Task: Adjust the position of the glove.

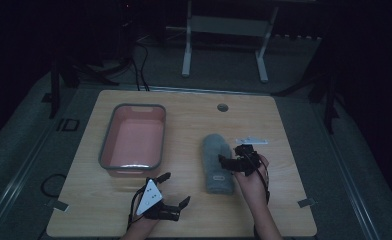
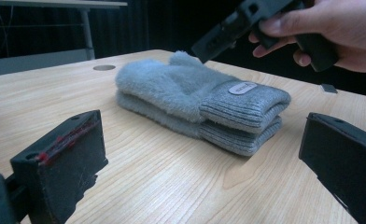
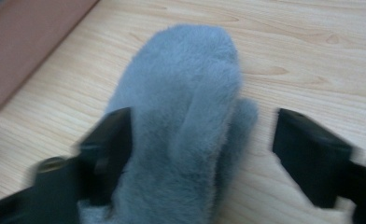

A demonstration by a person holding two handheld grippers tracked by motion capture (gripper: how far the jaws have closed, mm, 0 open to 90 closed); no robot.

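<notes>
On the wooden table, 2 stacked fluffy grey mittens with ribbed cuffs carry an unreadable oval label, both the left gripper and right gripper gaping apart.

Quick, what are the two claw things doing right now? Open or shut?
Left gripper: open, holding nothing, over the table.
Right gripper: open, jaws either side of the grey mittens, not yet closed.

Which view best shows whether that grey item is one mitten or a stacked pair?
The left gripper view: it sees the grey mittens side-on, two ribbed cuffs stacked, with a label on the upper one. The high view gives a single dim grey shape. The right gripper view shows blurred fluffy tops between its open jaws.
</notes>
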